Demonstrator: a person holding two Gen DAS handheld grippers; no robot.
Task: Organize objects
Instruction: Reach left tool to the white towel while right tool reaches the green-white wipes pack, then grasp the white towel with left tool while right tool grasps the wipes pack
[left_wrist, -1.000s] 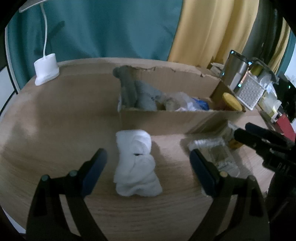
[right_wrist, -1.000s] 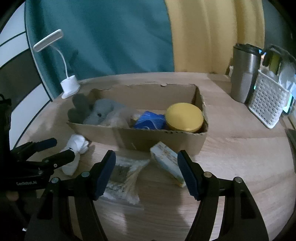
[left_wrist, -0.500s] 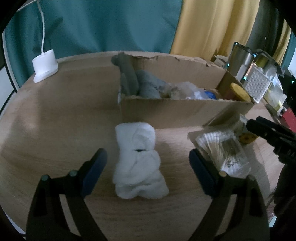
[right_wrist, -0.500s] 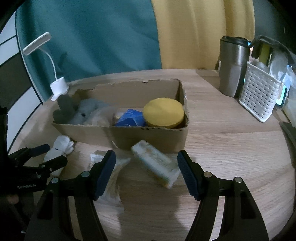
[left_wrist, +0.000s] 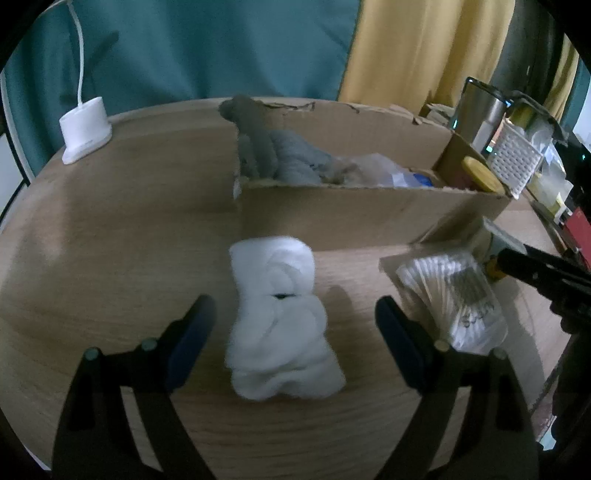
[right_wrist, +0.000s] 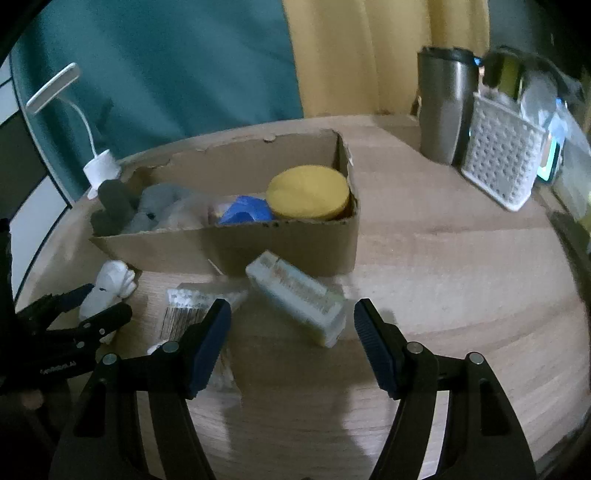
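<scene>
A white rolled cloth (left_wrist: 280, 317) lies on the wooden table in front of a cardboard box (left_wrist: 369, 218). My left gripper (left_wrist: 295, 332) is open, its fingers on either side of the cloth without touching it. A clear packet of cotton swabs (left_wrist: 454, 295) lies to the right. In the right wrist view my right gripper (right_wrist: 291, 336) is open, just in front of a pale rectangular pack (right_wrist: 295, 297) lying before the box (right_wrist: 229, 243). The cloth (right_wrist: 109, 288) and swab packet (right_wrist: 188, 314) show at left. The box holds grey cloths (right_wrist: 147, 206), a blue item (right_wrist: 243, 212) and a yellow lid (right_wrist: 308, 192).
A white lamp base (left_wrist: 85, 129) stands at the table's far left. A steel tumbler (right_wrist: 445, 107) and a white perforated basket (right_wrist: 502, 158) stand at the far right. The left gripper's fingers (right_wrist: 88, 317) show at the left of the right wrist view.
Both grippers moved closer to the table's items. The white cloth now sits deeper between the left fingers, and the pale pack now lies centred just ahead of the right fingers. Both stay open.
</scene>
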